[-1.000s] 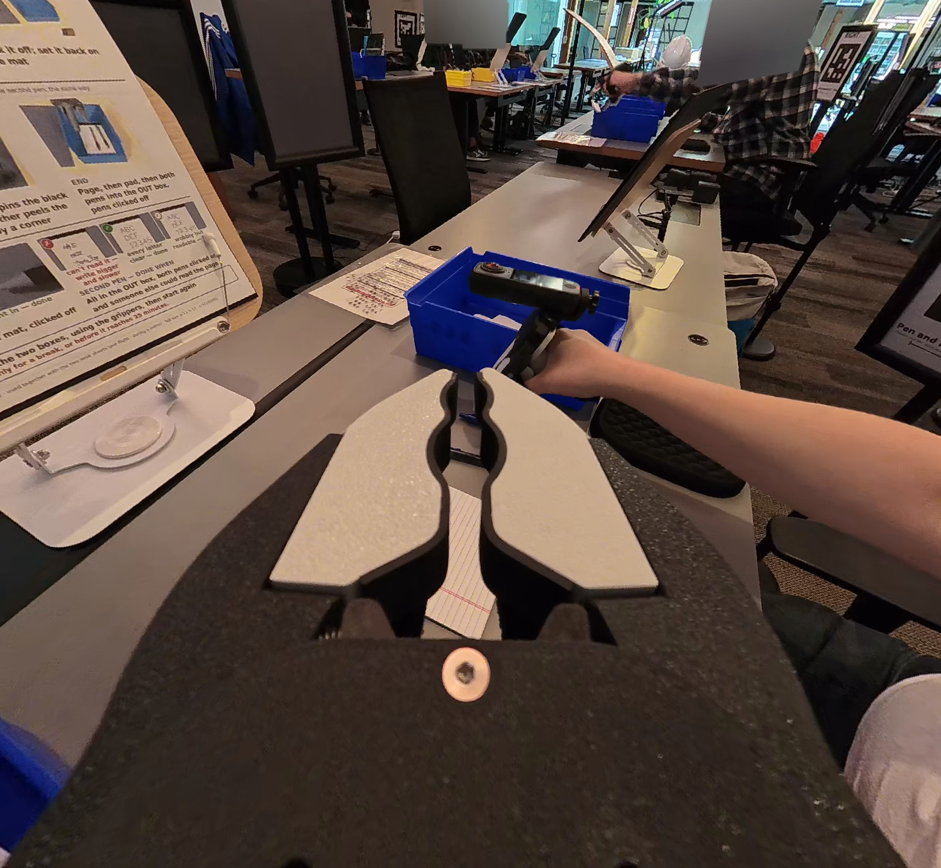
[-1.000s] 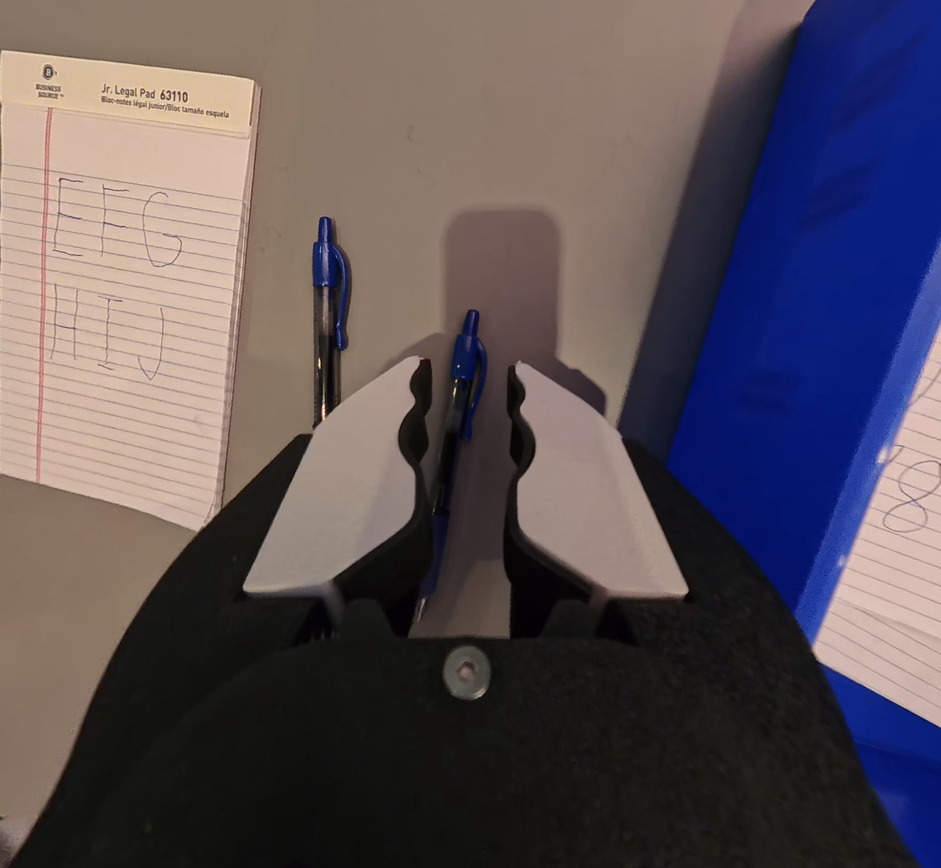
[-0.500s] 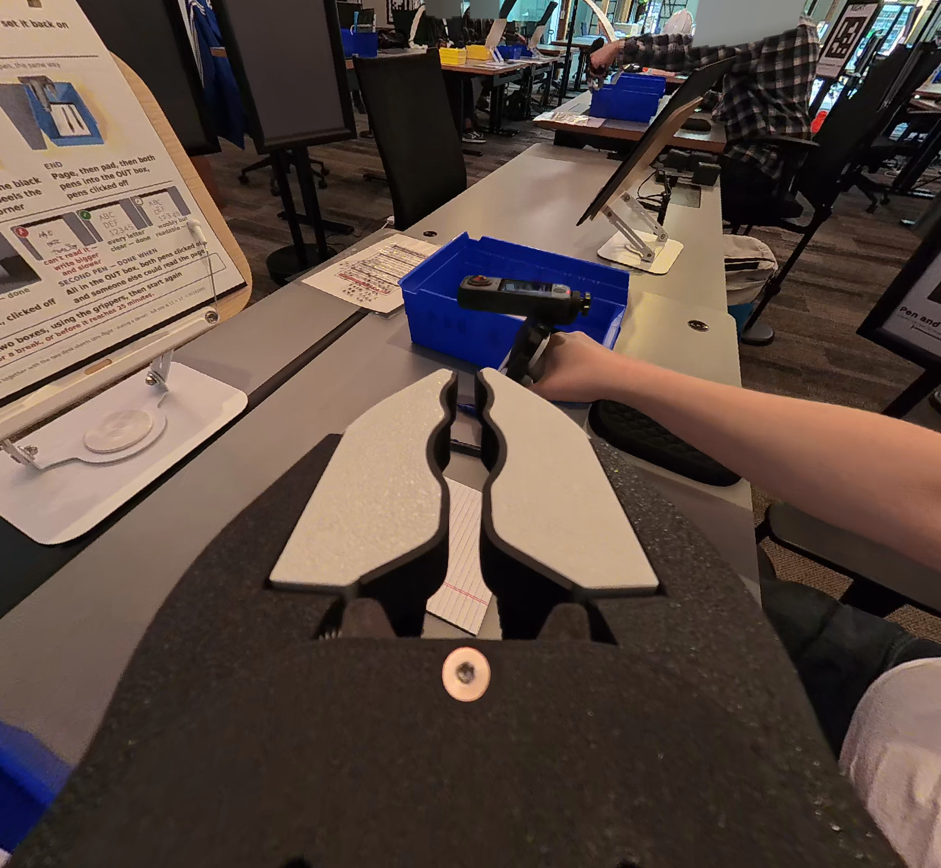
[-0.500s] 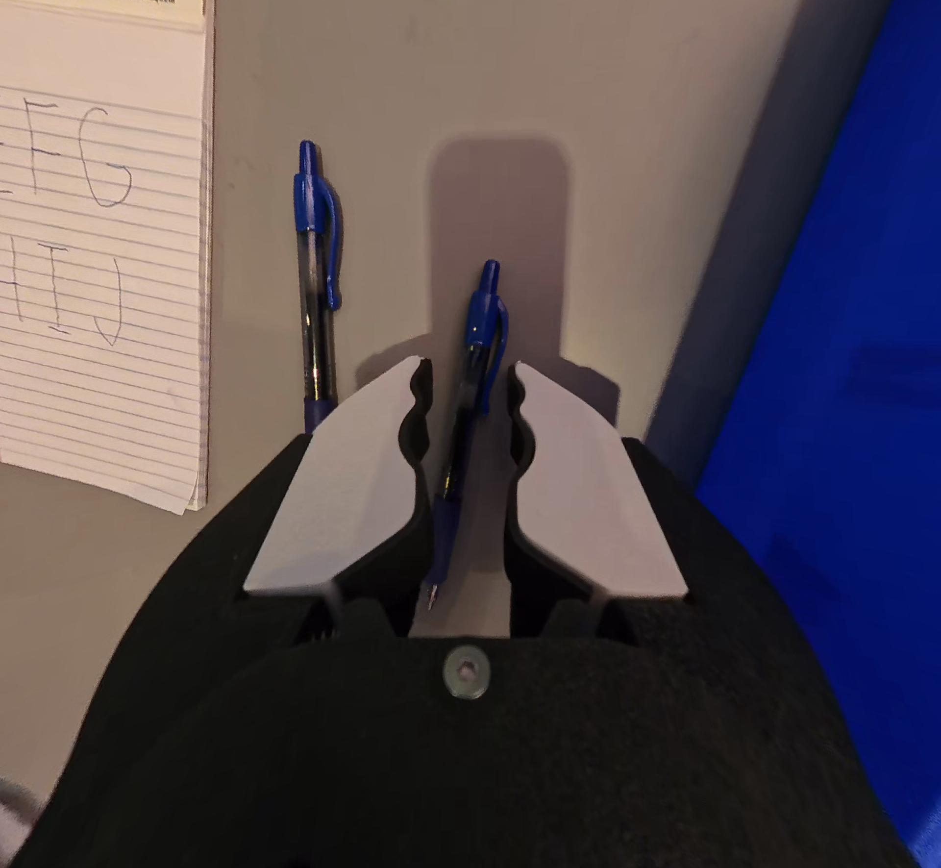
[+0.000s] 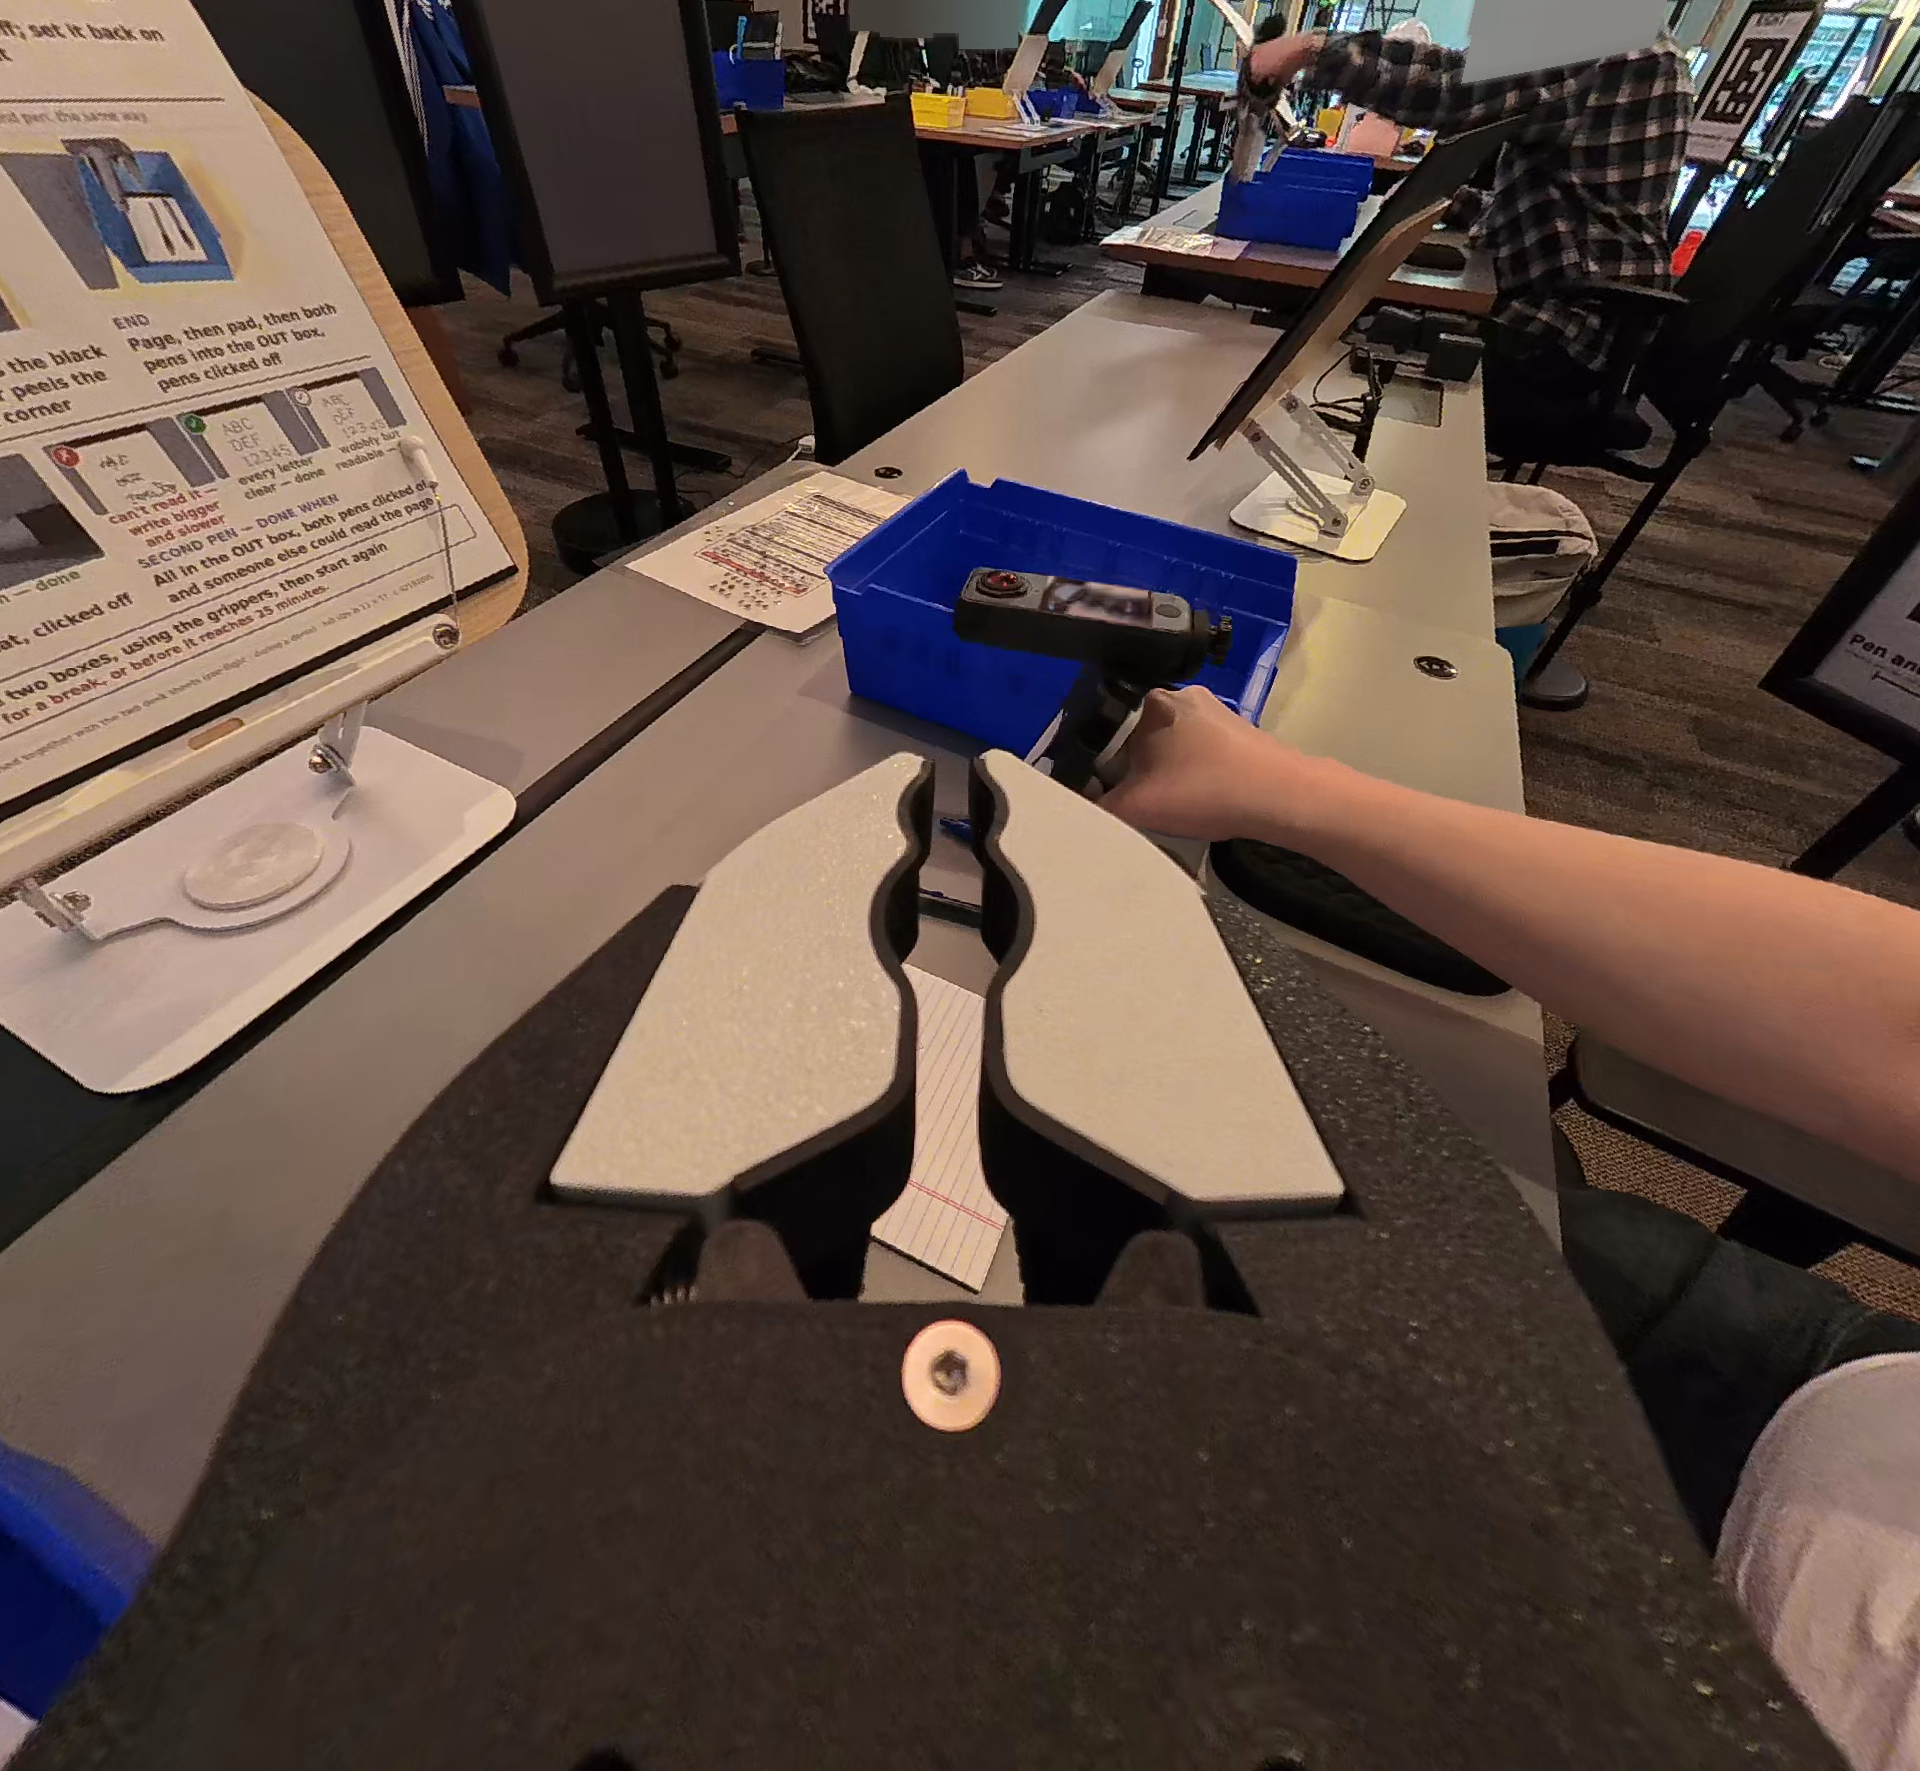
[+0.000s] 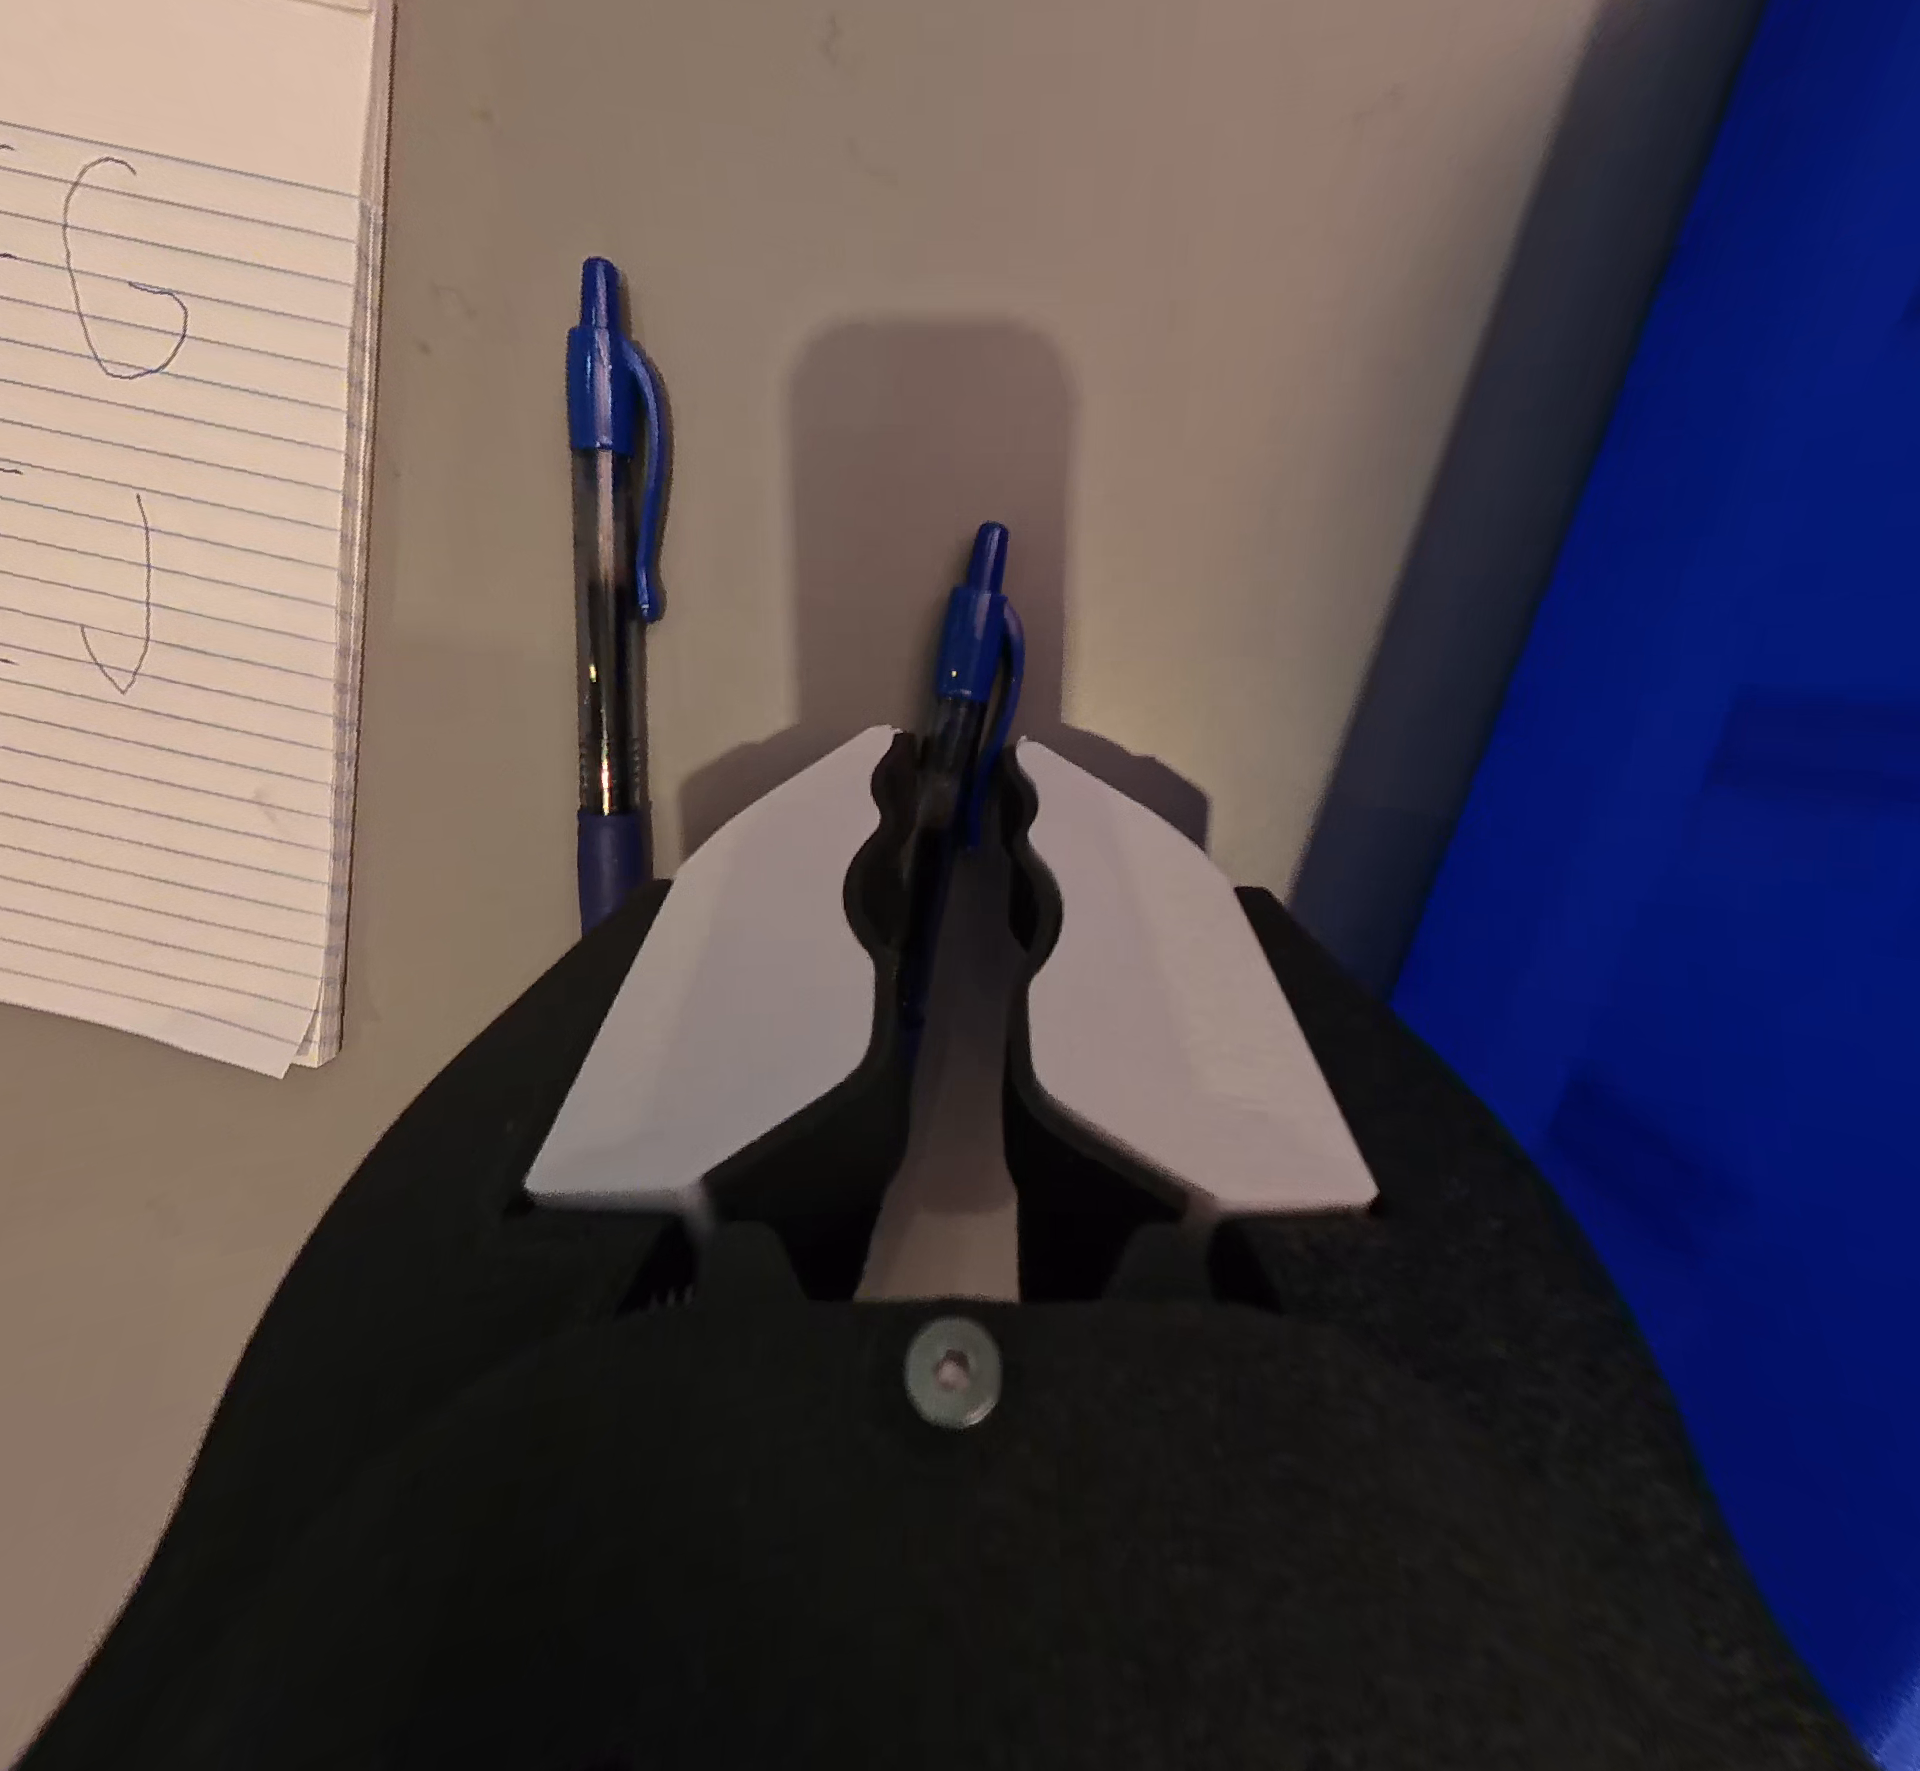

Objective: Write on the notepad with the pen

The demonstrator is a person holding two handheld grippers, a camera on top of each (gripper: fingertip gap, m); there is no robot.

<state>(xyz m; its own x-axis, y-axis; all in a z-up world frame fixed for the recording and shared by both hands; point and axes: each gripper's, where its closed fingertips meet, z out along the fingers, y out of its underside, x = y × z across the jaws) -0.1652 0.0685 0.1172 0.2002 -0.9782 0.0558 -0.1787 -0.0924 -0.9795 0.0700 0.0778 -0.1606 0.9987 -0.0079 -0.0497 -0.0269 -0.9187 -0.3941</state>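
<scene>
Mostly hidden: pen tip, clamped in right gripper; left gripper nearly closed, empty; notepad cropped.

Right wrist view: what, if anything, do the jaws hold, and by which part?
A blue pen, gripped along its clear barrel below the clip; its clicker end sticks out ahead.
</scene>
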